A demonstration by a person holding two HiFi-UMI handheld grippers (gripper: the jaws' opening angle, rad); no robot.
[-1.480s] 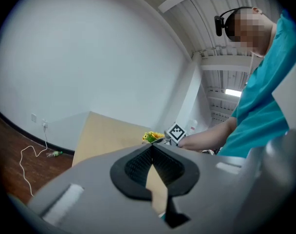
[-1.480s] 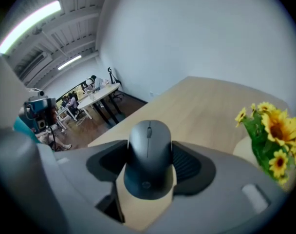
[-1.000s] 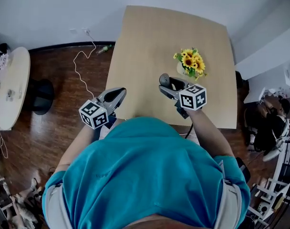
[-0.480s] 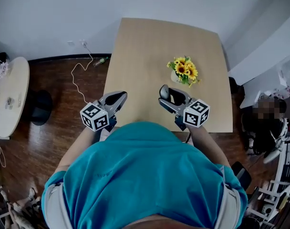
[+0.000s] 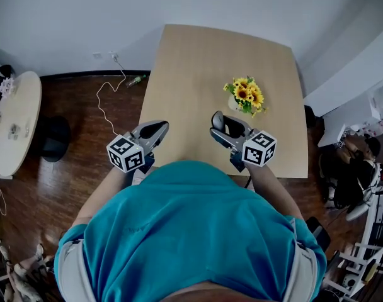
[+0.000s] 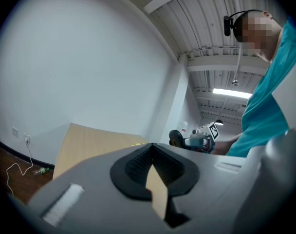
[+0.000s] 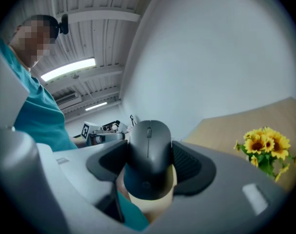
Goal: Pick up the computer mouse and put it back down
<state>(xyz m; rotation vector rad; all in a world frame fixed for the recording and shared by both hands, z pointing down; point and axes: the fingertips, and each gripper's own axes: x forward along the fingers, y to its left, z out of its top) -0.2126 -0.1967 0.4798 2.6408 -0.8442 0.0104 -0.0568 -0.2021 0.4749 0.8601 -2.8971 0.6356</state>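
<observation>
Jaws of right gripper clamp the computer mouse by its sides, nose tipped up, table below it; left gripper is pinched shut w/ nothing, further off.

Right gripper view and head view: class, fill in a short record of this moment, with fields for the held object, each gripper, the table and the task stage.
Held object: dark grey computer mouse, scroll wheel end up
Right gripper: shut on the mouse's sides
Left gripper: jaws together, nothing between them
Table: light wooden table, bearing yellow sunflowers
Task stage: mouse appears lifted, not yet put down
</observation>
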